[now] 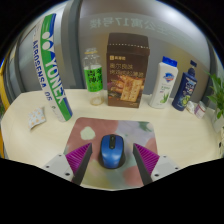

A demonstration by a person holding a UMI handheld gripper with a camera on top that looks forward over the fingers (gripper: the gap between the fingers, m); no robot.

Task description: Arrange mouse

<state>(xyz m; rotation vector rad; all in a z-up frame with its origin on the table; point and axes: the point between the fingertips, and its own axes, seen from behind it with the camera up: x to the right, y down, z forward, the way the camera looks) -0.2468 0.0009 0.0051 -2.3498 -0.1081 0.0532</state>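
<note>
1. Right under my lens, my gripper (110,161) sits with its fingers spread wide; the pink pads (79,157) flank the mouse with a clear gap on each side, so nothing is clamped.
2. The blue mouse (110,151) rests on the grey mouse mat (100,128), between my fingers, near the bench's front edge.
3. Largest thing out there: the green and white Yonex tube (49,64), leaning across the left side of the bench (180,125).
4. Next, the brown box (127,69), upright at the back edge, centre.
5. The blue bottle (186,87) is at the back right, the white bottle (164,82) just beside it.
6. A clear drinks bottle (95,78) stands left of the box.
7. Smallest: a crumpled wrapper (37,118) by the tube's foot.
</note>
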